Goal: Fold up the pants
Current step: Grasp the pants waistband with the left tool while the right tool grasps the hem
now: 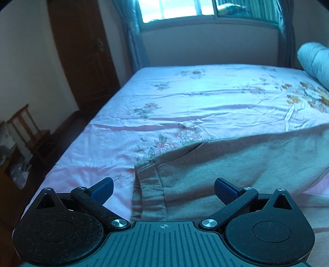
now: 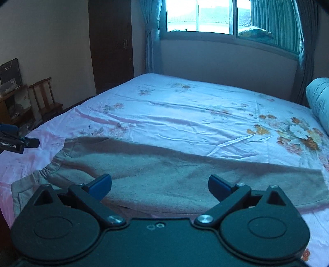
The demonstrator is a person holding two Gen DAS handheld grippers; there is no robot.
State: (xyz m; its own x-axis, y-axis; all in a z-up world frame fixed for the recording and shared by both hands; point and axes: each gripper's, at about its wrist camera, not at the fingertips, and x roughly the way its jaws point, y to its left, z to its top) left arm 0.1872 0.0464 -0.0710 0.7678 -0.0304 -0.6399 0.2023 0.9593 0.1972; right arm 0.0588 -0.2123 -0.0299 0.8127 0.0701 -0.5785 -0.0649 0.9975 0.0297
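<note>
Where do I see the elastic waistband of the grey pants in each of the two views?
Left wrist view: the waistband is low in the centre, between the open left tool's fingers.
Right wrist view: it lies at lower left, left of the right tool.
Shared landmark: the window beyond the bed.

One pants (image 2: 164,174), one bed (image 2: 185,115), two tools, one chair (image 2: 46,96).
</note>
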